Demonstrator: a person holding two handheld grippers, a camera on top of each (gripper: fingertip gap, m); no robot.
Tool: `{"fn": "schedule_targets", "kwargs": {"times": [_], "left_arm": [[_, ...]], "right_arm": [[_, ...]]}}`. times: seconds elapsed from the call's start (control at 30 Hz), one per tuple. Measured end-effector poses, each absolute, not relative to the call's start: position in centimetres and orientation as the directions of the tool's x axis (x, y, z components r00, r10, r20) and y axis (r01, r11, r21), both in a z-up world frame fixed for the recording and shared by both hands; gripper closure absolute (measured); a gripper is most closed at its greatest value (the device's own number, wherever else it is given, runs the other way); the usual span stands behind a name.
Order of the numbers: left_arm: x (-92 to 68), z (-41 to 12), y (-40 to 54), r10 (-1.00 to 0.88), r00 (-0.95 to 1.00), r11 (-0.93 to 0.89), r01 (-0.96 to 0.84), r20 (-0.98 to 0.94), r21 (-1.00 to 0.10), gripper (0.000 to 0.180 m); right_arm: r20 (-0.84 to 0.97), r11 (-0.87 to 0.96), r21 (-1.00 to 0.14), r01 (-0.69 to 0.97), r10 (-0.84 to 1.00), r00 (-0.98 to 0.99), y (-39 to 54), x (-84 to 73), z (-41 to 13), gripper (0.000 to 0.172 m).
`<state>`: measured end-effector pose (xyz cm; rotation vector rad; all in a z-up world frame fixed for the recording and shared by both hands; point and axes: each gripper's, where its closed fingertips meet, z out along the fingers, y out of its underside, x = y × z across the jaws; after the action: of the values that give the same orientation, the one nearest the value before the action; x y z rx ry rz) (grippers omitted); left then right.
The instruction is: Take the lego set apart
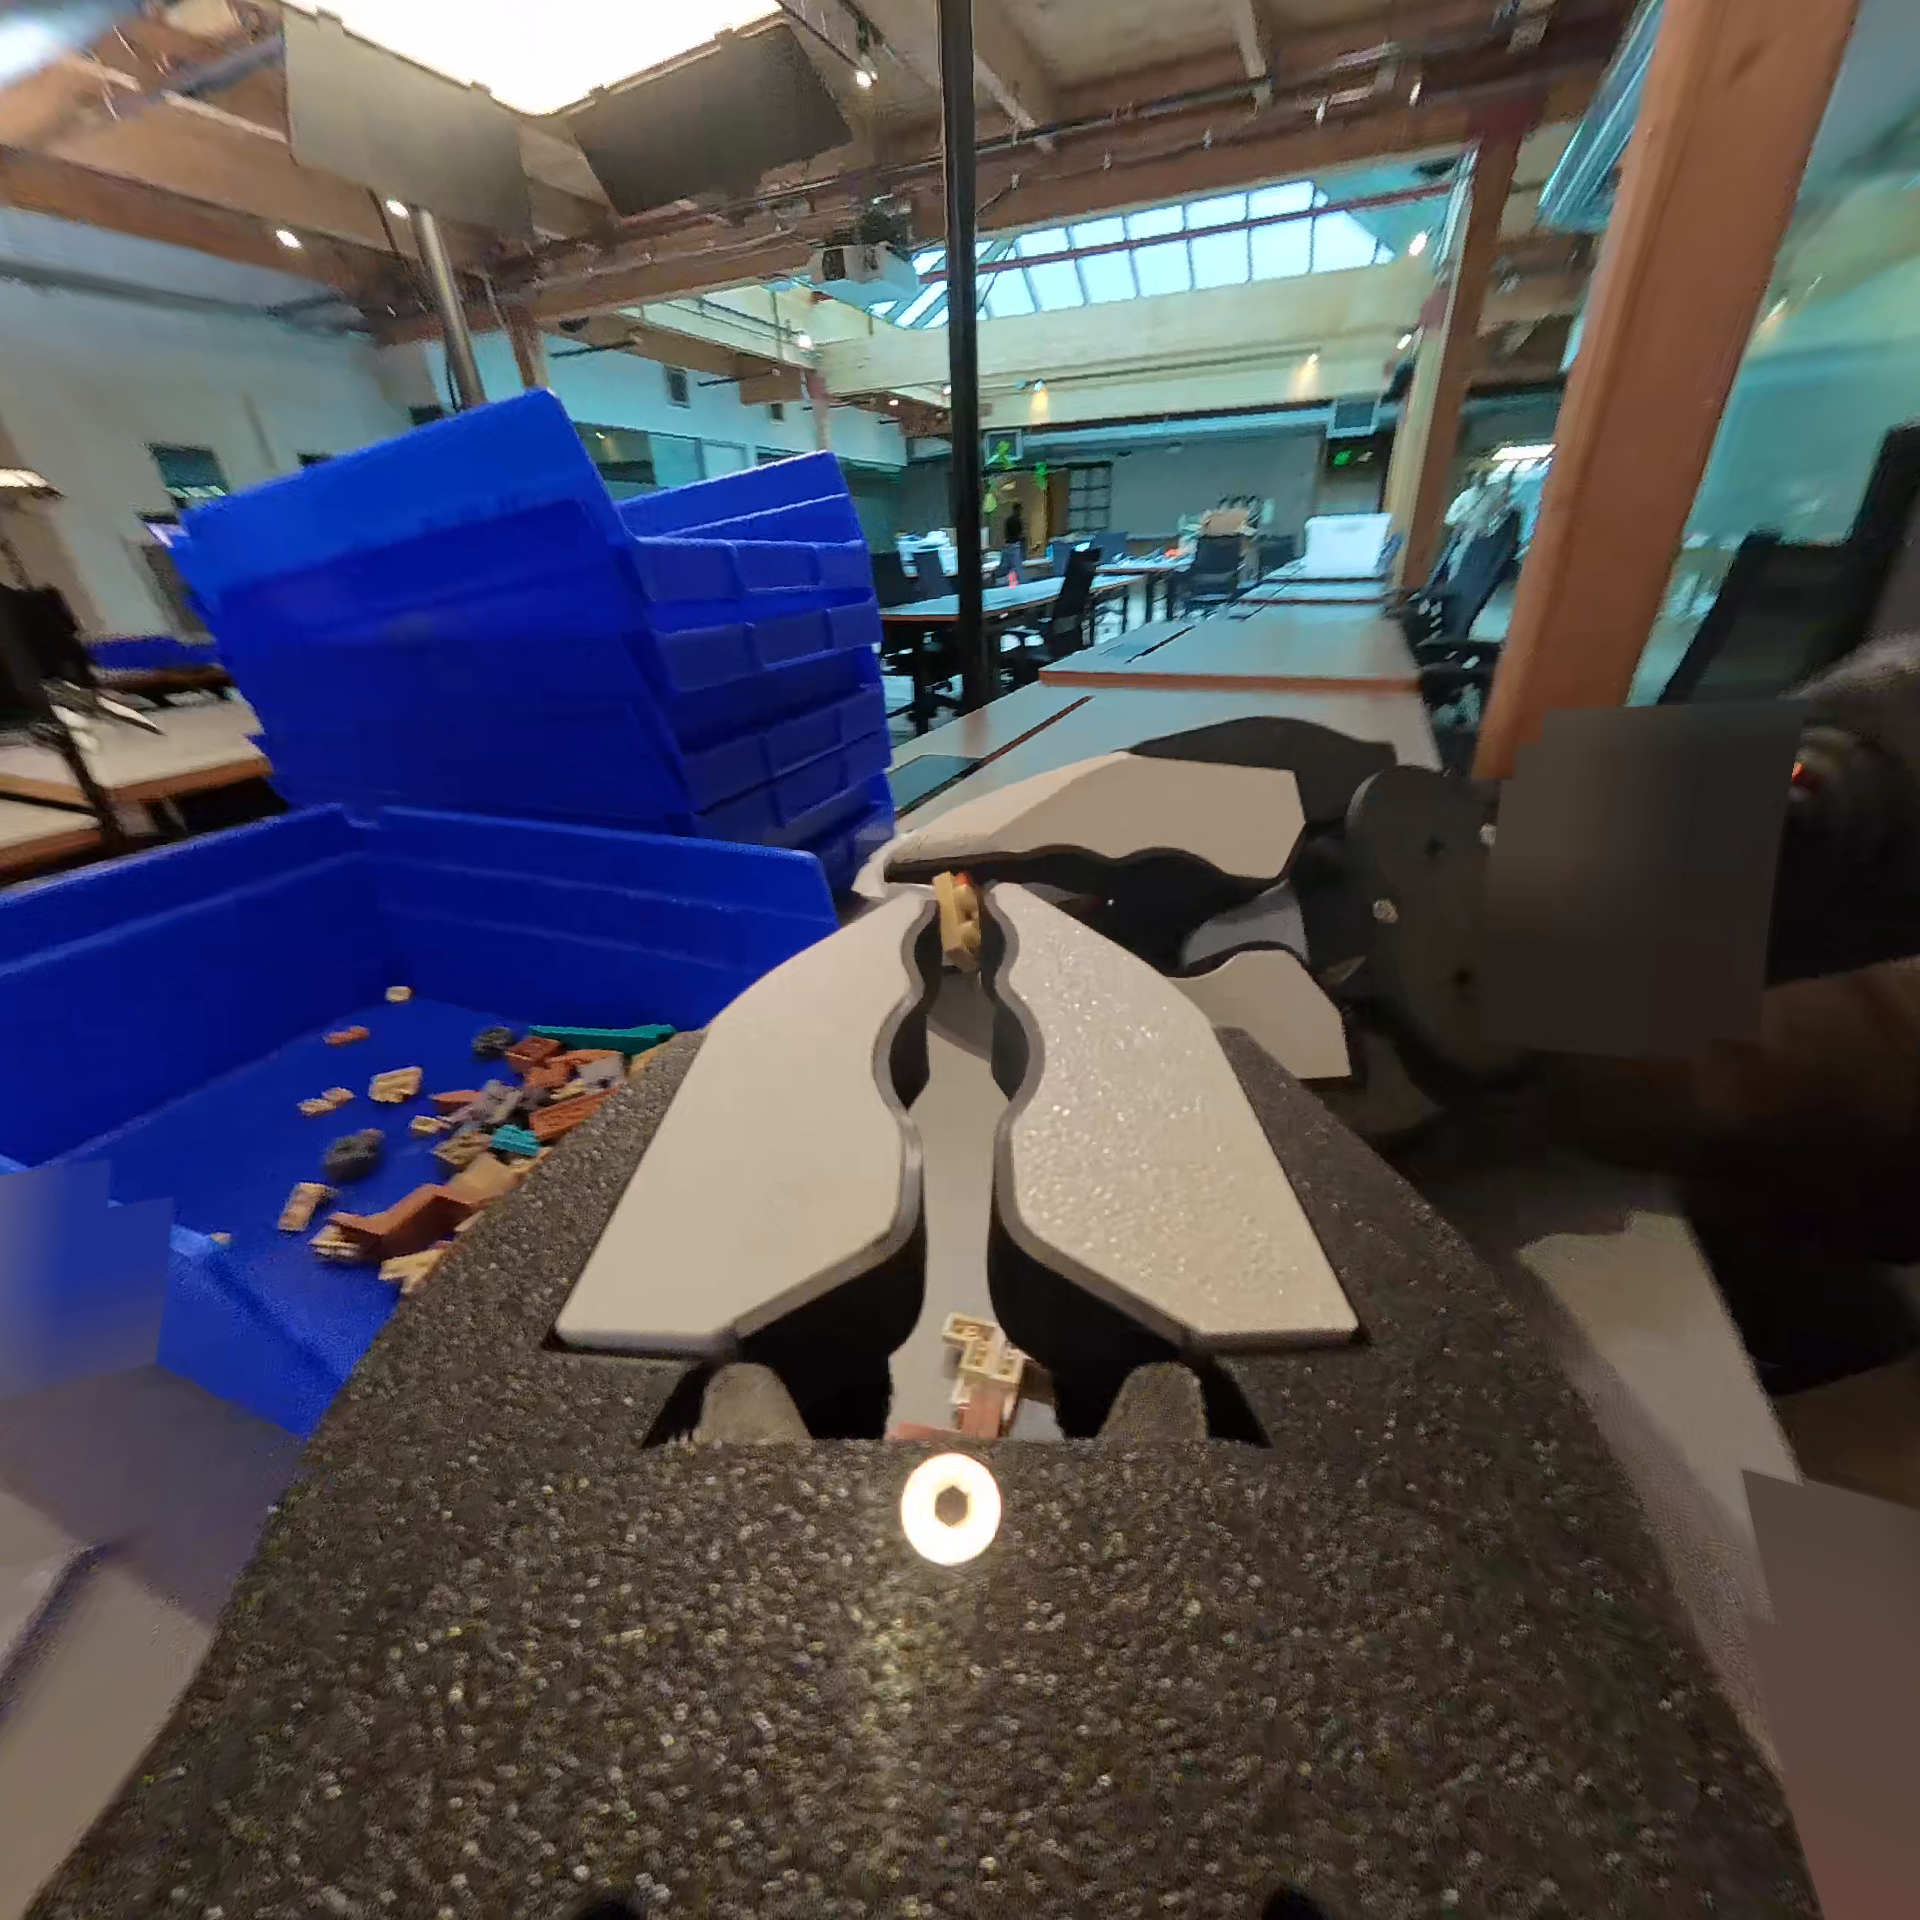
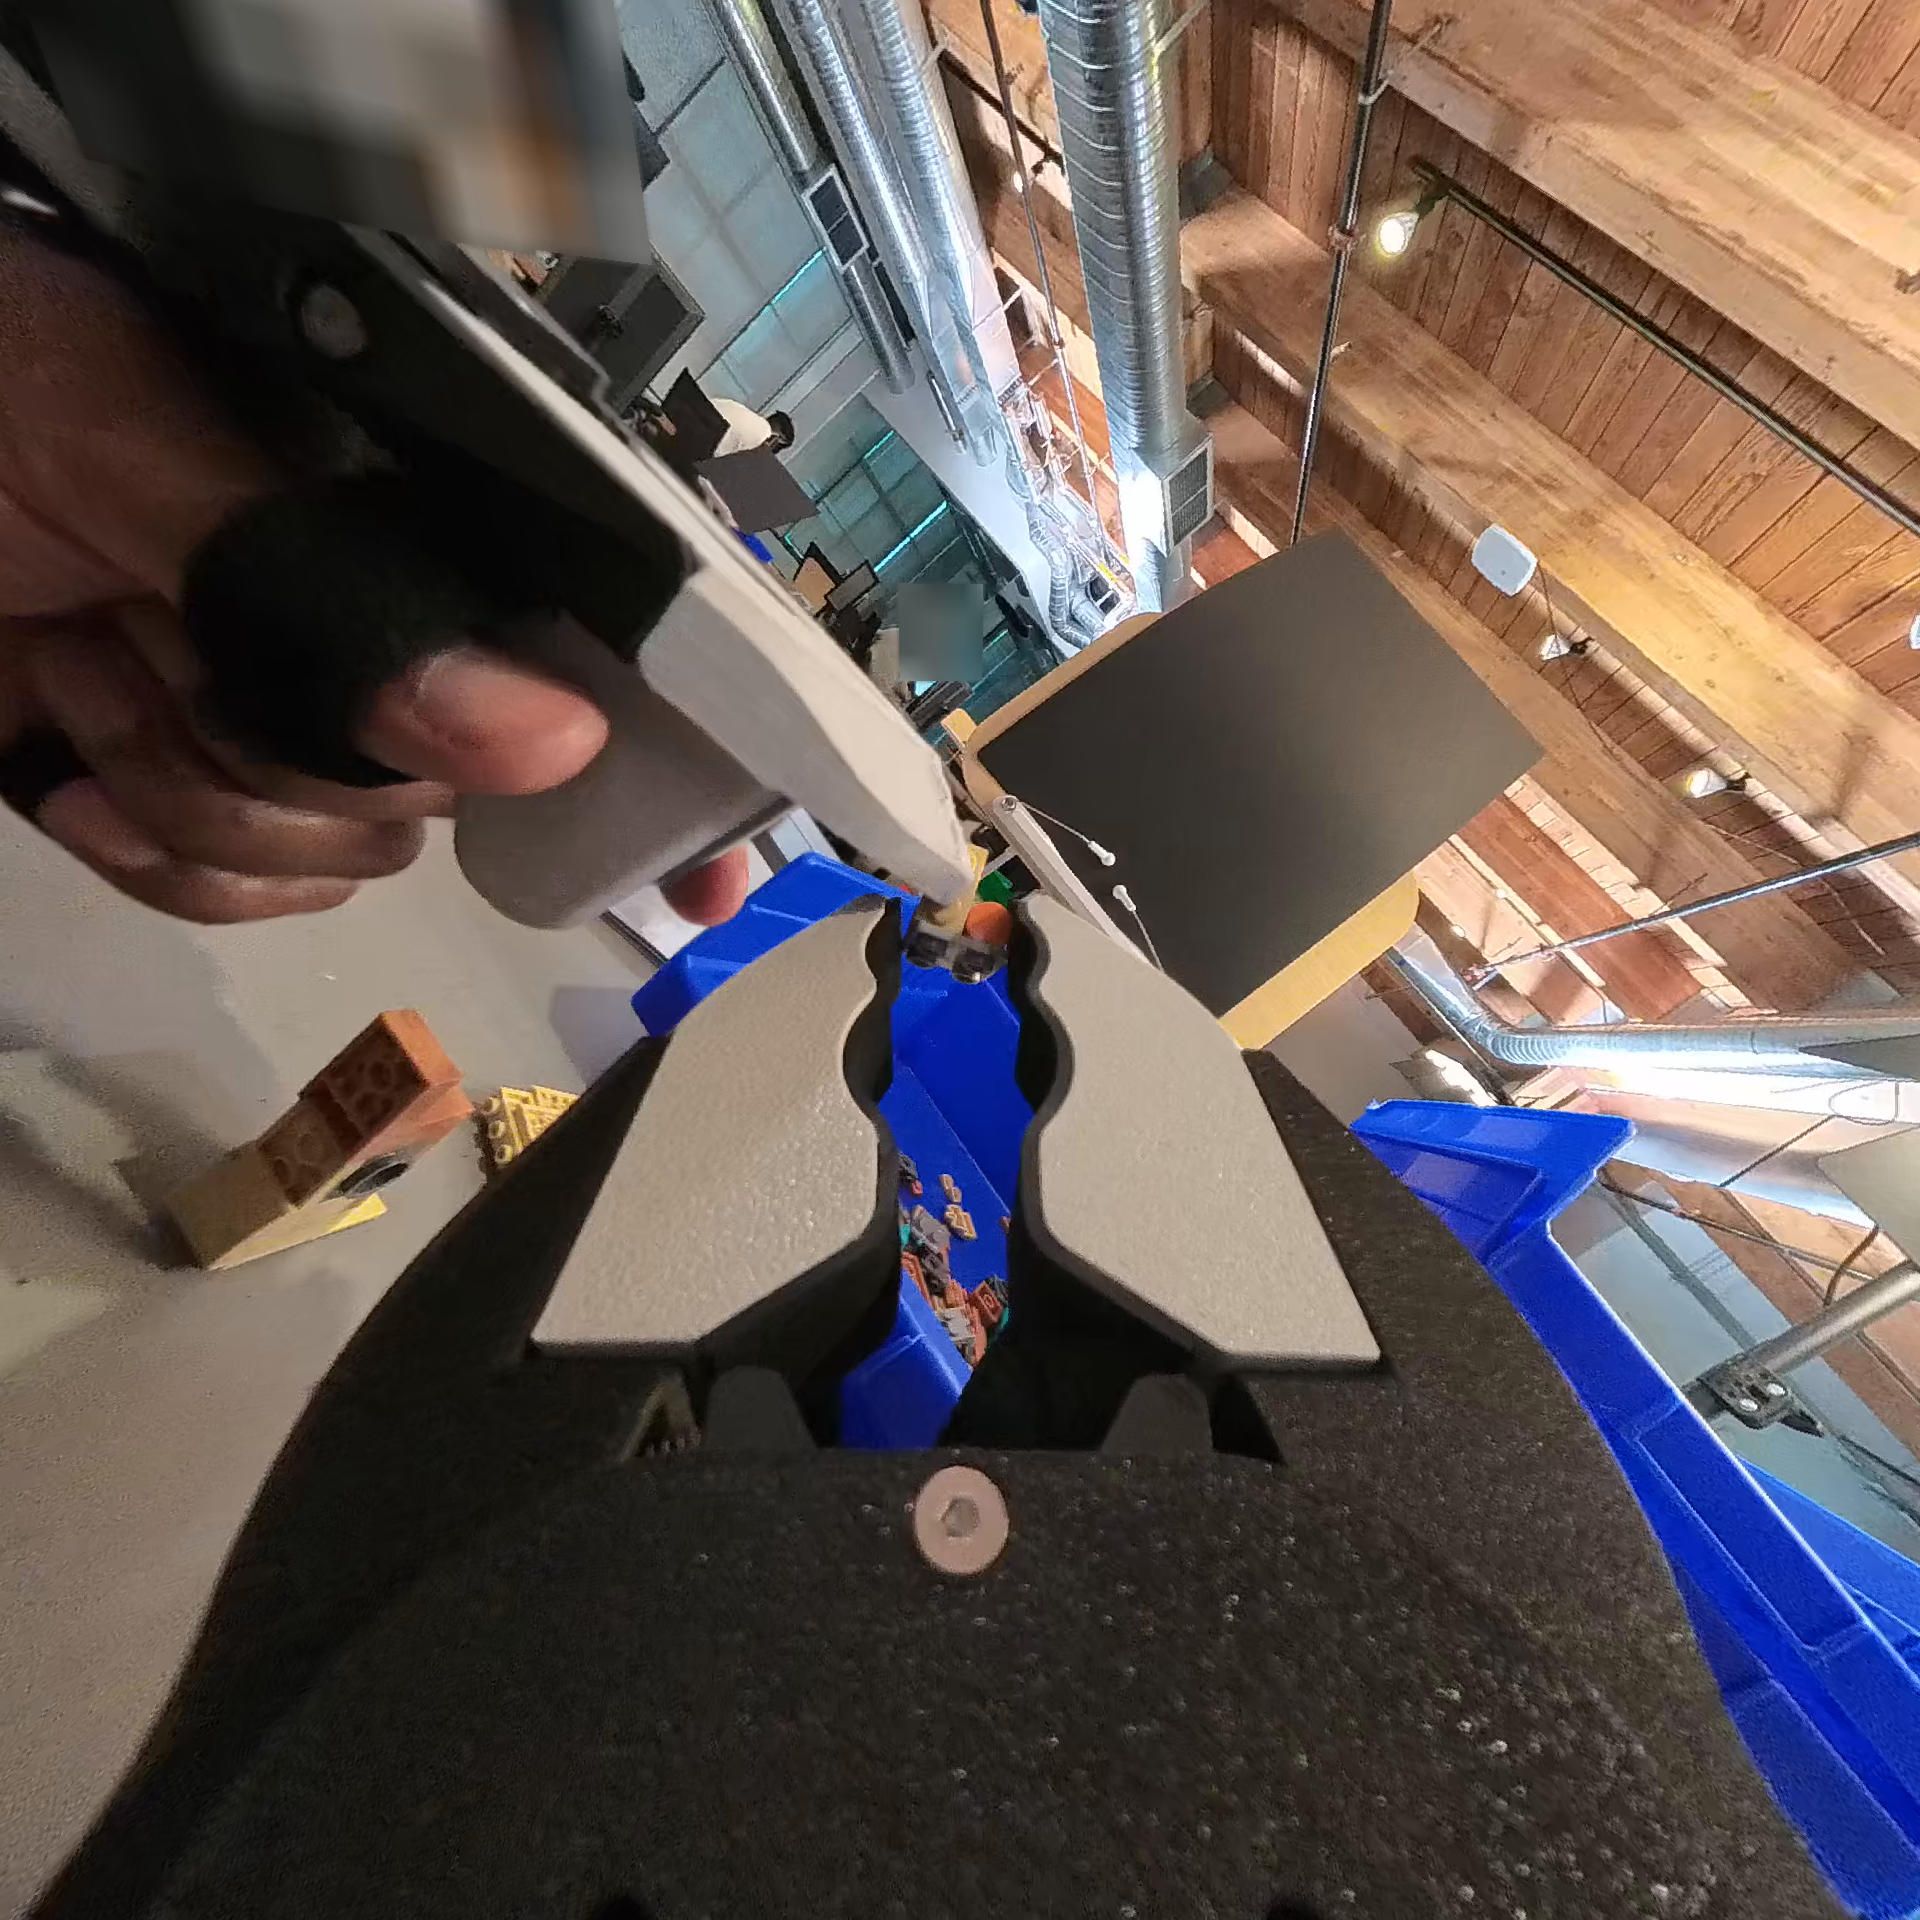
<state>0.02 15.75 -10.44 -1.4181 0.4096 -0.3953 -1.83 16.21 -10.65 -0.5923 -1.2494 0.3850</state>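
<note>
Tan piece: a small tan toy brick (image 1: pixel 958 925) stands upright, pinched between the fingertips of the left tool (image 1: pixel 961 920); both tips press its sides.
Grey piece: a small dark grey plate with studs (image 2: pixel 954 948) sits across the tips of the right tool (image 2: pixel 956 940), both pads against its ends; the tan brick (image 2: pixel 951 912) meets its upper face, with something orange (image 2: pixel 987 920) right behind them.
Left tool: closed on the tan brick, held out in the air above the blue bin; in the right wrist view it comes in from the upper left, carried by a hand (image 2: pixel 208 665).
Right tool: closed on the grey plate; in the left wrist view it reaches in from the right, its upper finger (image 1: pixel 1091 821) lying just over the tan brick.
Blue bin: an open blue bin (image 1: pixel 582 914) lies below and left of the tools, its floor strewn with loose small bricks (image 1: pixel 457 1122) in brown, tan, grey and teal.
Bin stack: nested blue bins (image 1: pixel 540 623) lean behind the open one.
Counter: a grey counter (image 2: pixel 156 1455) carries a built block of brown and tan bricks (image 2: pixel 322 1132) with a small yellow studded piece (image 2: pixel 520 1117) beside it; more tan pieces (image 1: pixel 982 1361) show under the left tool.
</note>
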Motion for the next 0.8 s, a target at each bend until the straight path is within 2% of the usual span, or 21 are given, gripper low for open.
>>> {"fn": "schedule_targets", "kwargs": {"times": [0.17, 0.4, 0.47, 0.6, 0.8], "left_arm": [[0.2, -10.4, 15.6, -0.375, 0.885, 0.194, -0.216, -0.276, -0.957, 0.174], [0.4, -10.4, 15.2, -0.222, 0.797, 0.261, -0.507, -0.562, -0.821, 0.173], [0.8, -10.0, 14.8, -0.282, 0.814, 0.276, -0.438, -0.508, -0.856, 0.173], [1.3, -9.2, 14.1, -0.518, 0.830, 0.225, -0.099, -0.205, -0.969, 0.175], [1.4, -9.0, 13.7, -0.729, 0.656, 0.002, 0.288, 0.196, -0.958, 0.175]], "right_arm": [[0.766, 0.789, -0.613, 0.040, 0.581, 0.276, 16.2, -1.8, -10.6, 0.153], [0.773, 0.798, -0.603, 0.010, 0.582, 0.253, 15.8, -1.6, -10.5, 0.153], [0.771, 0.801, -0.597, -0.038, 0.586, 0.247, 15.4, -1.3, -10.0, 0.153], [0.792, 0.838, -0.537, -0.092, 0.539, 0.287, 14.8, -0.6, -9.3, 0.153], [0.807, 0.857, -0.509, -0.082, 0.508, 0.303, 14.8, -0.8, -9.4, 0.152]]}}
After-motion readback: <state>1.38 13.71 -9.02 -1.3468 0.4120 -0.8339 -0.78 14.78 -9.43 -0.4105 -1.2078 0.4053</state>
